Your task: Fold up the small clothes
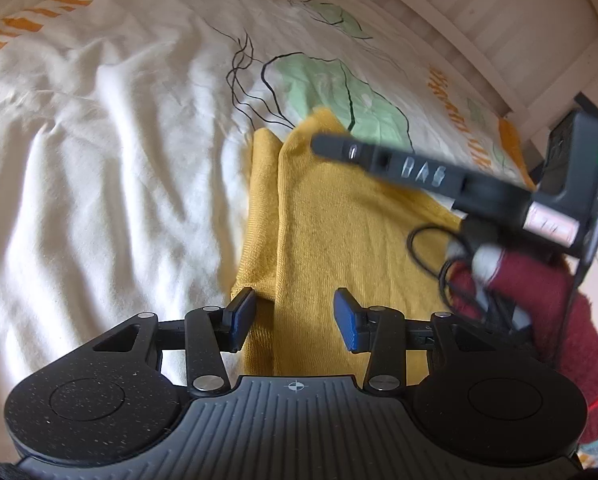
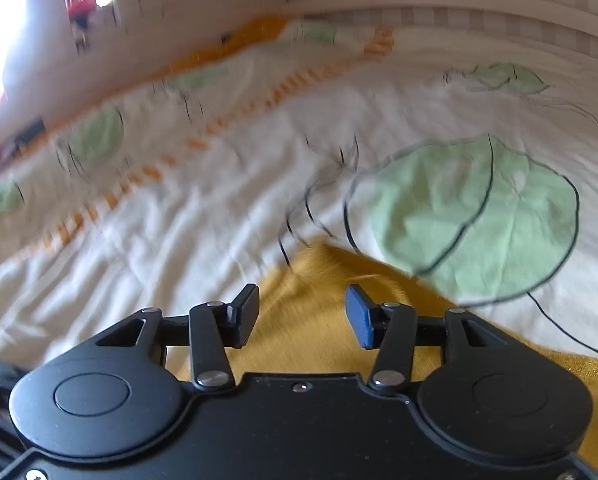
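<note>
A mustard-yellow knit garment (image 1: 339, 232) lies on a white bedspread (image 1: 99, 160), with a fold running lengthwise near its left edge. My left gripper (image 1: 295, 320) is open, its blue-padded fingers straddling the garment's near end just above the cloth. The right gripper shows in the left wrist view as a blurred black body (image 1: 439, 176) over the garment's far right part, held by a red-gloved hand (image 1: 539, 280). In the right wrist view my right gripper (image 2: 303, 314) is open above the garment's corner (image 2: 319, 320).
The bedspread carries green leaf prints (image 2: 479, 216) and an orange striped border (image 2: 147, 172). A white slatted bed frame (image 1: 479, 12) runs along the far side. A black cable (image 1: 431, 256) hangs beneath the right gripper.
</note>
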A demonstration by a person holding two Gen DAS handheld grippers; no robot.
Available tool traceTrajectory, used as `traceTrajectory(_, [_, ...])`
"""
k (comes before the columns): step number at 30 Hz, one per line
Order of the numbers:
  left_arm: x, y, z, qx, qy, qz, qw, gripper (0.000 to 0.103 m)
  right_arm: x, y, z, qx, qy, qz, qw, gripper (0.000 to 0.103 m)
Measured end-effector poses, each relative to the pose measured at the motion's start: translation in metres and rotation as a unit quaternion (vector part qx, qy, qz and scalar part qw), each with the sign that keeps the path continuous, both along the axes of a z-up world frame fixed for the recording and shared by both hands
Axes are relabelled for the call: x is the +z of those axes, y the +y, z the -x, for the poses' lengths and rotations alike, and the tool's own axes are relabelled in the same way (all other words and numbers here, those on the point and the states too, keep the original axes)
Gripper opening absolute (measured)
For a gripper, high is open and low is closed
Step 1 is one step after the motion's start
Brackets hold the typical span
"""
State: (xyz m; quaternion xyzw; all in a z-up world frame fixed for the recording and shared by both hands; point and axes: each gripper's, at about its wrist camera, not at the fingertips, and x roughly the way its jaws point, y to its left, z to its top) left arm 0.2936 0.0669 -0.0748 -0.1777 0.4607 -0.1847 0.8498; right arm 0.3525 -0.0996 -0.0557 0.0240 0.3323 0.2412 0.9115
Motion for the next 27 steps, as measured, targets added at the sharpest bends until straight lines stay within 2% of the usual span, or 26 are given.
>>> traceTrajectory(2, [0.0, 0.0, 0.0, -0.002, 0.0, -0.001, 1.0, 0.042, 0.005, -0.005, 0.004, -0.012, -0.002, -0.012, 1.0, 0.059])
traceTrajectory(5, [0.0, -0.001, -0.001, -0.003, -0.001, -0.003, 1.0, 0.042, 0.007, -0.018, 0.017, -0.026, -0.001, -0.002, 1.0, 0.059])
traceTrajectory(13, [-0.005, -0.01, -0.001, -0.015, 0.001, -0.024, 0.9996, 0.042, -0.016, -0.069, 0.069, -0.091, 0.036, 0.086, 0.991, 0.059])
traceTrajectory(16, [-0.006, -0.013, 0.0, -0.017, -0.001, -0.034, 0.9993, 0.042, -0.021, -0.083, 0.094, -0.093, 0.031, 0.093, 0.991, 0.06])
traceTrajectory(24, [-0.007, -0.023, 0.004, -0.027, -0.016, -0.065, 0.9974, 0.042, -0.026, -0.084, 0.138, -0.094, 0.019, 0.106, 0.99, 0.074])
traceTrajectory(27, [-0.007, -0.025, 0.006, -0.032, -0.021, -0.07, 0.9969, 0.047, -0.03, -0.08, 0.15, -0.093, 0.008, 0.117, 0.989, 0.08])
